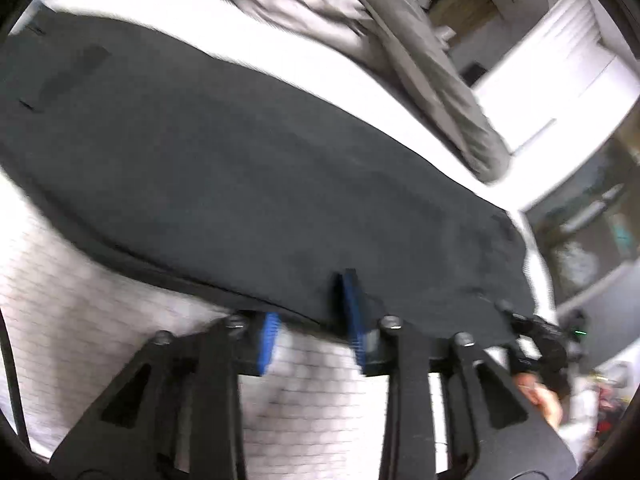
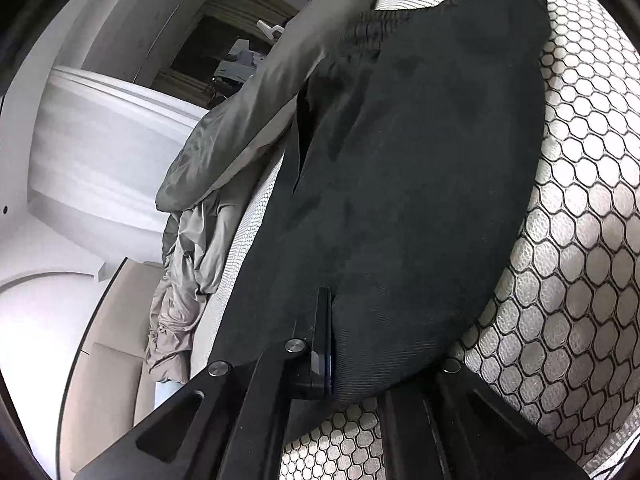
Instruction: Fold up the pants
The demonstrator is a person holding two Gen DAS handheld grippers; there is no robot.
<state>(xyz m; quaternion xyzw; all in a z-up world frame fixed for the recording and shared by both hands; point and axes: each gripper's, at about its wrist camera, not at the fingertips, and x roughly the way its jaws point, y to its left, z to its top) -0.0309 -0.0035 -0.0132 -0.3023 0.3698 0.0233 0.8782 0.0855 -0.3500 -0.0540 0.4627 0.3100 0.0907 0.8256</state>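
- One large bed [image 2: 568,240] with a white mattress cover, patterned in dark hexagon lines, carries everything; the black pants [image 1: 248,168] lie long and flat along its near side, and in the left wrist view they run from far left to near right.
- Grey bedding [image 2: 224,148] is heaped on the far side of the bed, just beside the far edge of the pants.
- Left tool [image 1: 312,332] stands at the near long edge of the pants with its jaws spread; one blue pad [image 1: 354,300] lies against the cloth, the other is off the edge, so nothing is pinched.
- Right tool [image 2: 328,344] is pressed together on the near end of the pants, and the cloth rises from the bed around its tip.
- Judgement: the step in hand seems to be taking hold for a fold. To do it well, the left tool should close on both layers at the edge, level with the right one.
- Then both should lift together and keep the cloth tight, so the fold does not drag into the grey bedding.
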